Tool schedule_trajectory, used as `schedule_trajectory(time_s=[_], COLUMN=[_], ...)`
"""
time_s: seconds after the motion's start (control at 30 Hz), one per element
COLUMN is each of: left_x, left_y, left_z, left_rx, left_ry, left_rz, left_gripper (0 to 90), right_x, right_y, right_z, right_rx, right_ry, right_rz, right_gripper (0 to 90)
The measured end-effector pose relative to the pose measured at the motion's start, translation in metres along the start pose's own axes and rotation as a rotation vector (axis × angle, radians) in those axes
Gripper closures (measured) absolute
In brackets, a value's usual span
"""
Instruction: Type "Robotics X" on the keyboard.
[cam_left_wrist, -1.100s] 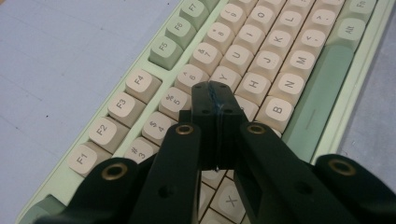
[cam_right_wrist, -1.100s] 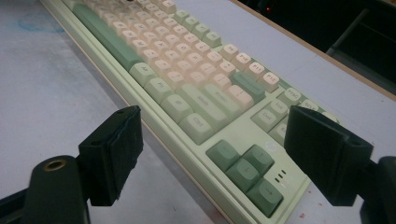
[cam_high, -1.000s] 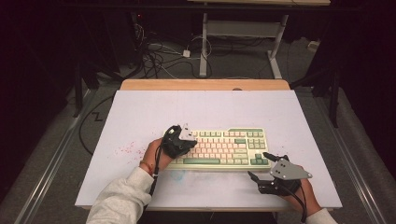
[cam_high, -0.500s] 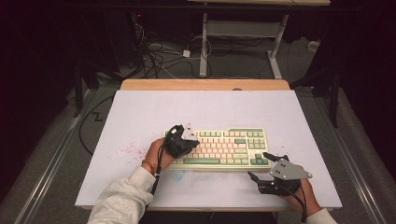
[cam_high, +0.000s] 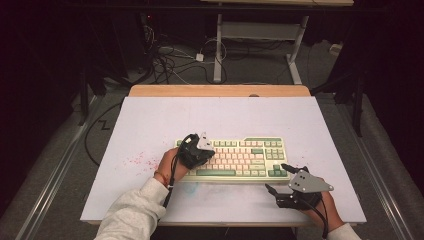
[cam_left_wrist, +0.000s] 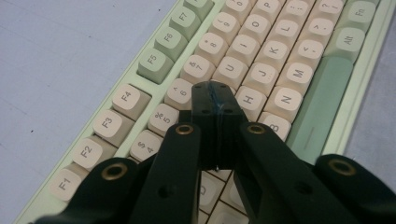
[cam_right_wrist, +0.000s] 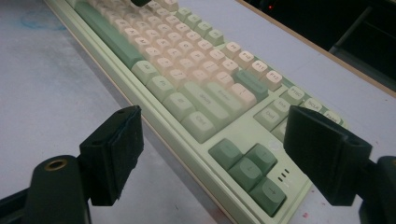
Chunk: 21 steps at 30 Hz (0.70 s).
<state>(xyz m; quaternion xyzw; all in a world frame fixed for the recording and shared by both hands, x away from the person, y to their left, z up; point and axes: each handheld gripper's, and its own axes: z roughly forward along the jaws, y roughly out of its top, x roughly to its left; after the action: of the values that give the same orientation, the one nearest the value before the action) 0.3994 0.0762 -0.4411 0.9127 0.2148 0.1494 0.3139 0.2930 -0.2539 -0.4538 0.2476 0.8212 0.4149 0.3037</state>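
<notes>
A cream and pale green keyboard lies at the middle of the white table top. My left gripper is shut with nothing between its jaws. Its joined tips rest over the keys near 6, Y and H, and I cannot tell whether they press one. My right gripper stands open just in front of the keyboard's right front corner. Between its two black pads I see the arrow keys and bare table.
Faint red specks and a blue smudge mark the board left of and in front of the keyboard. A wooden edge runs along the far side. Cables and a desk frame sit on the floor beyond.
</notes>
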Motion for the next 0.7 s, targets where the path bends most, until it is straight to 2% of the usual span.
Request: schedule_trajectory(time_s=[0.23, 0.7], left_x=[-0.0002, 0.0031], left_y=[0.0009, 0.0001], left_z=[0.0058, 0.0074], left_rx=[0.016, 0.01], left_ry=[0.0, 0.015], left_rz=[0.002, -0.008], left_gripper=[87.1, 87.0], right_x=[0.0007, 0.0011], right_y=[0.0, -0.0001], right_z=[0.0004, 0.0008], right_rx=[0.002, 0.004], right_ry=[0.003, 0.007], right_rz=[-0.005, -0.005], right_gripper=[20.8, 21.1])
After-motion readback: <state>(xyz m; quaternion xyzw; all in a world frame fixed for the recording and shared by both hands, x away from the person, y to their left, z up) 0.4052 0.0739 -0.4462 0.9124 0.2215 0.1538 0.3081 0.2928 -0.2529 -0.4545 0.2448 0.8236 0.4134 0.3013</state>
